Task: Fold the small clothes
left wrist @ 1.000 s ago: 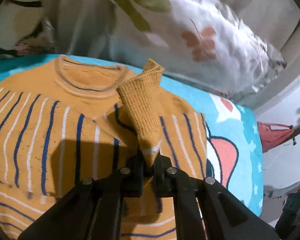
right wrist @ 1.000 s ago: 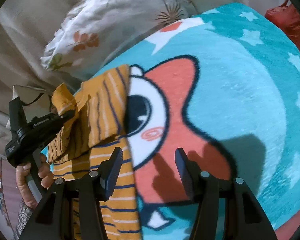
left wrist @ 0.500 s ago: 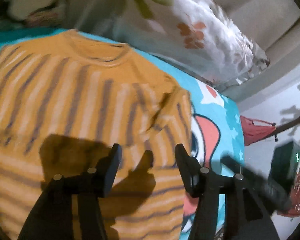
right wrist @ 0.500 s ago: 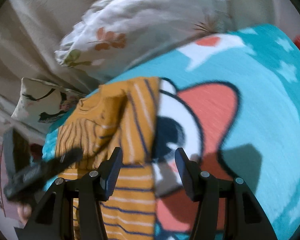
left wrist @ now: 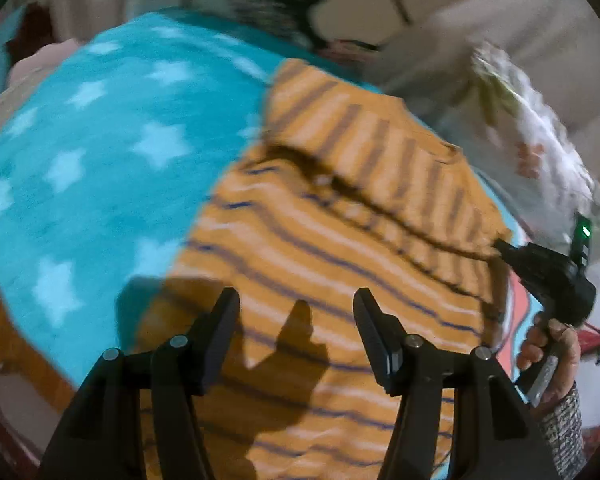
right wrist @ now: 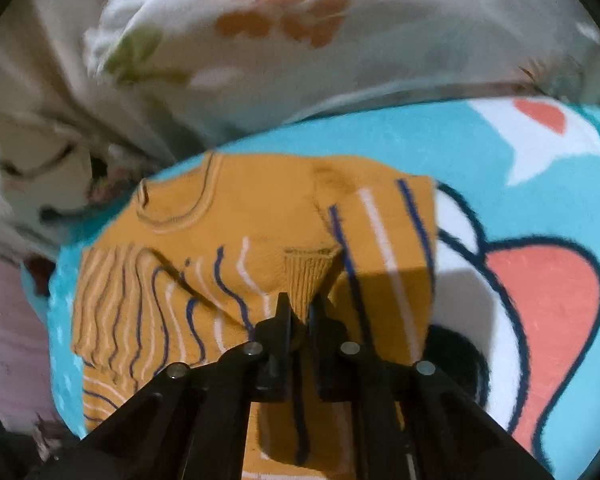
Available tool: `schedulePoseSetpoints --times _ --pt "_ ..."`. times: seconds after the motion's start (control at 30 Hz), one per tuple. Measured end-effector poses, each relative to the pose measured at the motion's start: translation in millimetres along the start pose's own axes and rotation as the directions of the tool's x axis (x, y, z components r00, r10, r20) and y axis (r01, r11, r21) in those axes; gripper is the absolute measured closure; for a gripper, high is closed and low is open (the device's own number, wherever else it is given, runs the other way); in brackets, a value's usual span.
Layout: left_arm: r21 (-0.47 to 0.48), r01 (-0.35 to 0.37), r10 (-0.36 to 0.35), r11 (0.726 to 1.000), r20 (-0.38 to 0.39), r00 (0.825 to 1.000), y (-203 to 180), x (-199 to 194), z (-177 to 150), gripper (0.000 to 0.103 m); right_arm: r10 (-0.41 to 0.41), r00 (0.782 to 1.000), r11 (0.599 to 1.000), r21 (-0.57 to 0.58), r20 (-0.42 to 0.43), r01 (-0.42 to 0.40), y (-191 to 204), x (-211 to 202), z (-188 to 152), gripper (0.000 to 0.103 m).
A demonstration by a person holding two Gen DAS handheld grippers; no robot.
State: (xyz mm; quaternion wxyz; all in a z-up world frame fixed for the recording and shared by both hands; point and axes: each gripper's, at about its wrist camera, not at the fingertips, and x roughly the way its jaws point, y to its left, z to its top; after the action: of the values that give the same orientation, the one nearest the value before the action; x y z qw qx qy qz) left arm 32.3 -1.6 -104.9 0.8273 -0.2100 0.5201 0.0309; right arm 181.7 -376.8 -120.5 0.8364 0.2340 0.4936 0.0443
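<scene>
A small orange sweater [left wrist: 340, 240] with blue and white stripes lies on a teal star blanket [left wrist: 80, 168]. A sleeve is folded across its chest. My left gripper [left wrist: 296, 312] is open and empty, hovering over the sweater's lower part. My right gripper [right wrist: 299, 308] is shut on the ribbed sleeve cuff [right wrist: 306, 270] over the sweater's body [right wrist: 180, 248]. The right gripper also shows in the left wrist view [left wrist: 548, 272] at the sweater's right edge, held by a hand.
A floral pillow [right wrist: 300, 32] and a second cushion [right wrist: 32, 168] lie just beyond the sweater's collar. The blanket carries a cartoon print [right wrist: 540, 280] to the right. The bed's edge [left wrist: 4, 320] shows at the lower left.
My left gripper let go of the sleeve cuff, opened and swung left over the hem. My right gripper moved in from the blanket and shut on the cuff.
</scene>
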Motion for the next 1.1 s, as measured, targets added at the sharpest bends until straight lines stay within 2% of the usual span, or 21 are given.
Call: schedulePoseSetpoints --times 0.13,0.27,0.4,0.47,0.57,0.63,0.7,0.8,0.87,0.93,0.97,1.03,1.1 --pt "-0.022 -0.082 0.082 0.996 0.004 0.997 39.1 -11.1 -9.3 0.045 0.021 0.999 0.997 0.078 0.034 -0.024 -28.9 -11.2 -12.1 0.093" --pt "-0.031 -0.111 0.11 0.993 -0.017 0.994 66.1 -5.2 -13.9 0.045 0.067 0.997 0.988 0.138 0.047 -0.073 -49.2 -22.0 -25.4 0.076" --pt "0.012 -0.102 0.102 0.995 -0.017 0.995 71.4 2.3 -13.1 0.045 -0.009 0.997 0.991 0.133 0.076 -0.001 -61.6 -48.9 -51.7 0.076" --pt "0.041 -0.08 0.081 0.996 -0.016 0.997 75.4 4.1 -12.1 0.045 -0.025 0.998 0.986 0.164 0.064 0.014 -73.5 -60.0 -71.9 0.071" --pt "0.087 -0.034 0.038 0.996 -0.048 0.998 81.1 12.1 -10.6 0.045 0.005 0.999 0.976 0.215 0.048 -0.016 -89.3 -70.4 -102.2 0.063" --pt "0.095 -0.003 0.011 0.995 -0.086 0.996 82.8 18.9 -11.0 0.045 0.081 0.996 0.958 0.273 0.037 -0.088 -96.3 -71.9 -125.0 0.057" --pt "0.104 0.043 -0.029 0.994 -0.129 0.991 86.7 27.8 -8.3 0.043 0.201 0.979 0.916 0.345 0.041 -0.203 -98.9 -69.0 -147.1 0.053" --pt "0.153 0.108 -0.086 0.982 -0.148 0.985 82.5 31.4 -4.2 0.029 0.294 0.954 0.869 0.399 0.061 -0.294 -96.4 -65.2 -172.1 0.053" --pt "0.177 0.134 -0.106 0.975 -0.159 0.982 80.3 33.1 -3.9 0.025 0.335 0.94 0.851 0.408 0.064 -0.331 -87.7 -63.0 -187.3 0.053" --pt "0.191 0.176 -0.143 0.966 -0.177 0.974 76.8 31.5 -6.4 0.025 0.36 0.931 0.84 0.411 0.064 -0.353 -78.8 -62.6 -202.5 0.053" --pt "0.186 0.218 -0.181 0.958 -0.198 0.963 76.7 30.6 -9.0 0.025 0.373 0.926 0.836 0.412 0.056 -0.362 -75.7 -63.4 -210.3 0.053" --pt "0.141 0.321 -0.28 0.937 -0.248 0.927 78.5 30.6 -15.5 0.032 0.392 0.919 0.833 0.404 0.049 -0.377 -65.4 -63.8 -225.8 0.053" --pt "0.134 0.344 -0.305 0.929 -0.248 0.919 80.5 28.9 -24.0 0.039 0.402 0.914 0.83 0.404 0.043 -0.385 -59.0 -65.9 -239.9 0.053"
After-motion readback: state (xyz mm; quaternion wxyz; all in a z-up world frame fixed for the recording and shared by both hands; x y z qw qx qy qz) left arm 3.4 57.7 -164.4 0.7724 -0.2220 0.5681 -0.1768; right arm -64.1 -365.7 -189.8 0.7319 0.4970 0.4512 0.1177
